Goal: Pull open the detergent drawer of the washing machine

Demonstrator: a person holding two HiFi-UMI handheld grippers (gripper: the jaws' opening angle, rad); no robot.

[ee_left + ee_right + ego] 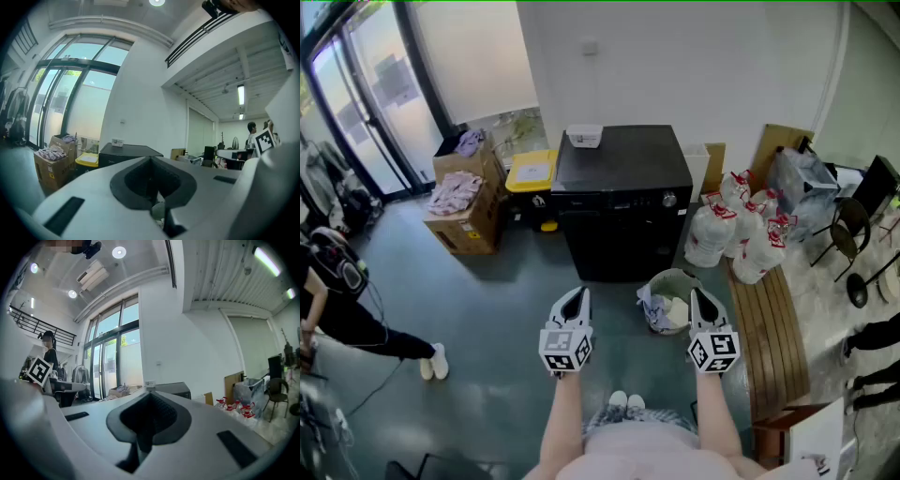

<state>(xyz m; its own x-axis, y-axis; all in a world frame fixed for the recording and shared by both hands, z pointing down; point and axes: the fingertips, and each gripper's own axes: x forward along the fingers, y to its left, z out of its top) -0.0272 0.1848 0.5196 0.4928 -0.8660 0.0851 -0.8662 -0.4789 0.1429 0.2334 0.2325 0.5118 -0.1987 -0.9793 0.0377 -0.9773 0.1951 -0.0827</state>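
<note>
Our left gripper (pixel 574 294) and right gripper (pixel 702 296): jaws pressed together, empty. Washing machine (pixel 623 202) at 12 o'clock; basket (pixel 660 279) may block us.

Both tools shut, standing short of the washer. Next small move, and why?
Probably step forward to close the gap. The left tool and right tool are both shut and empty, held level well short of the black washing machine, so its front panel looks out of reach. Keep left of the laundry basket by its right front corner.
</note>
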